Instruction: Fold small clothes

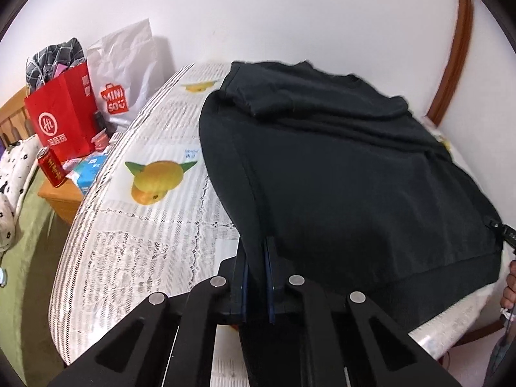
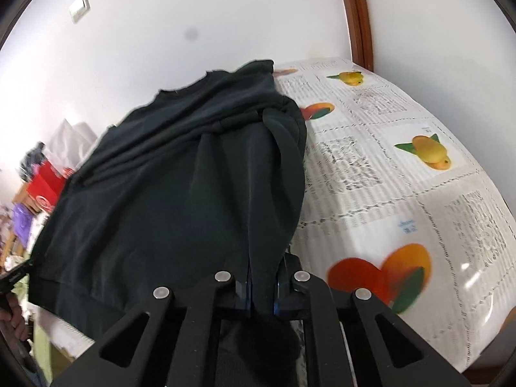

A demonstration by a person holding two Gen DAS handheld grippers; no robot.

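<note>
We see both claws clamped narrow on the same dark top (image 1: 338, 167). The left claw (image 1: 256, 277) has its jaws pressed almost together with a fold of the top's hem corner pinched between them, the fabric rising out of the pads and draping back onto the table (image 1: 135, 245). The right claw (image 2: 262, 287) is likewise squeezed nearly closed on the other hem corner, cloth bunched between its blue-edged pads (image 2: 280, 290). No gap shows at either claw beyond the thickness of the fabric. The top lies on the table's lace-and-fruit-print cover, its ribbed hem at the near edge where we hold it and its neckline toward the far edge by the white wall (image 1: 258, 16), so its long axis runs from the near edge to the far edge. In the left wrist view a sleeve (image 1: 254, 96) is folded in across the chest near the far left shoulder; in the right wrist view the other sleeve (image 2: 283, 135) is bunched along the top's right side. The hem corners are lifted slightly off the cover while the rest of the body rests flat. Beyond the table's left edge stand a red bag (image 1: 64, 113), a white bag (image 1: 129, 74) and a red can (image 1: 50, 169).
</note>
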